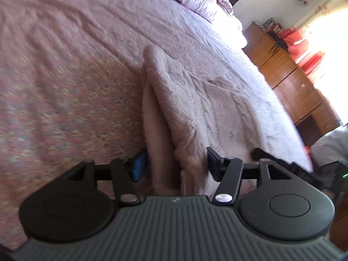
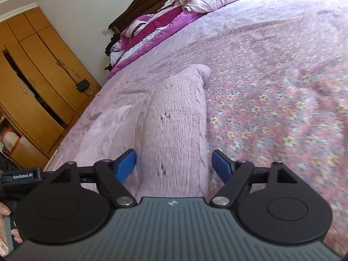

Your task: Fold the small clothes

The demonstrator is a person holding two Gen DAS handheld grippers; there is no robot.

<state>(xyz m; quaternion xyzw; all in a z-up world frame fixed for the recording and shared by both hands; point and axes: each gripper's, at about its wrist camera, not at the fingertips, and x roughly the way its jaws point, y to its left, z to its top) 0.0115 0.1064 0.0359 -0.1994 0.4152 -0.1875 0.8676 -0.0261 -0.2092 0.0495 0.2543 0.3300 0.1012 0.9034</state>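
A pale pink knitted garment (image 1: 184, 100) lies folded into a long strip on the pink floral bedspread (image 1: 65, 87). My left gripper (image 1: 176, 165) is open, low over the strip's near end, with the folded edge standing between its pads without being pinched. In the right wrist view the same knit garment (image 2: 176, 113) runs away from me across the bedspread (image 2: 271, 87). My right gripper (image 2: 174, 167) is open wide astride its near end, with a gap beside the right pad (image 2: 221, 167).
Pillows and a purple quilt (image 2: 152, 28) are piled at the bed's head. A wooden wardrobe (image 2: 32, 76) stands beyond the bed's left edge and wooden drawers (image 1: 289, 76) beyond the right edge. A hand (image 2: 4, 213) shows at the lower left.
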